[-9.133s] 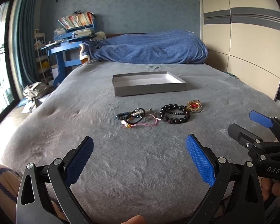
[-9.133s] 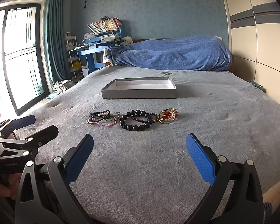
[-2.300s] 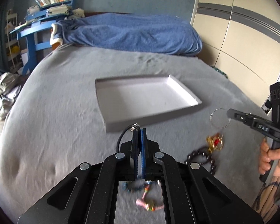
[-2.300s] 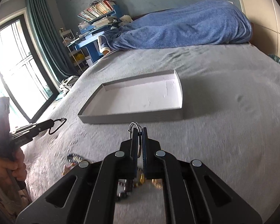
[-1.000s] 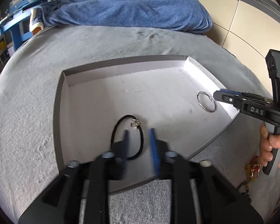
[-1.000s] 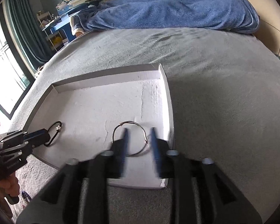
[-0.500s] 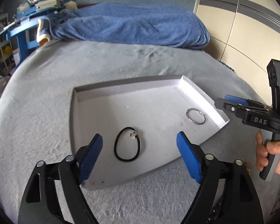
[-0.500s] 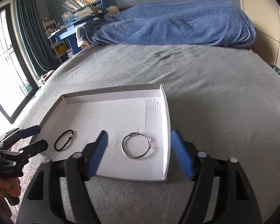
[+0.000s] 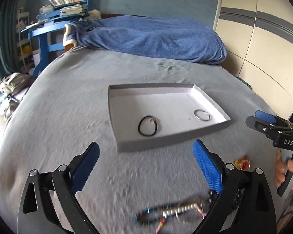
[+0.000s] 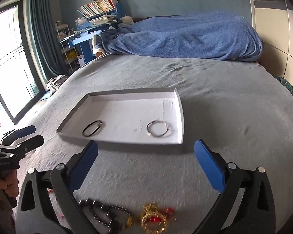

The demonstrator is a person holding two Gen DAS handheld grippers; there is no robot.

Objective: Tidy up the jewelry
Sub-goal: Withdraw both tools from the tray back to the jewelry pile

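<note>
Both hand-held grippers hang over the grey bed (image 9: 58,101), jaws opening wide with nothing between them: the left hand-held gripper (image 9: 145,164), then the right hand-held gripper (image 10: 146,160). Beyond them the white tray (image 9: 166,138) holds a black cord bracelet (image 9: 147,128) at left and a silver ring (image 9: 202,114) at right. Blurred bracelets (image 9: 171,212) and a gold-red ornament (image 10: 156,219) lie on the bed nearer the cameras.

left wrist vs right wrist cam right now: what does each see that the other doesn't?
Left wrist only: the open left gripper up close, with a blurred multicolour cord bracelet on the bed below it.

Right wrist only: the open right gripper up close, and a bright window.

Both: the shallow white cardboard tray on the grey bedspread, holding a black elastic loop and a silver metal ring; the gold-and-red ornament; the blue blanket.
</note>
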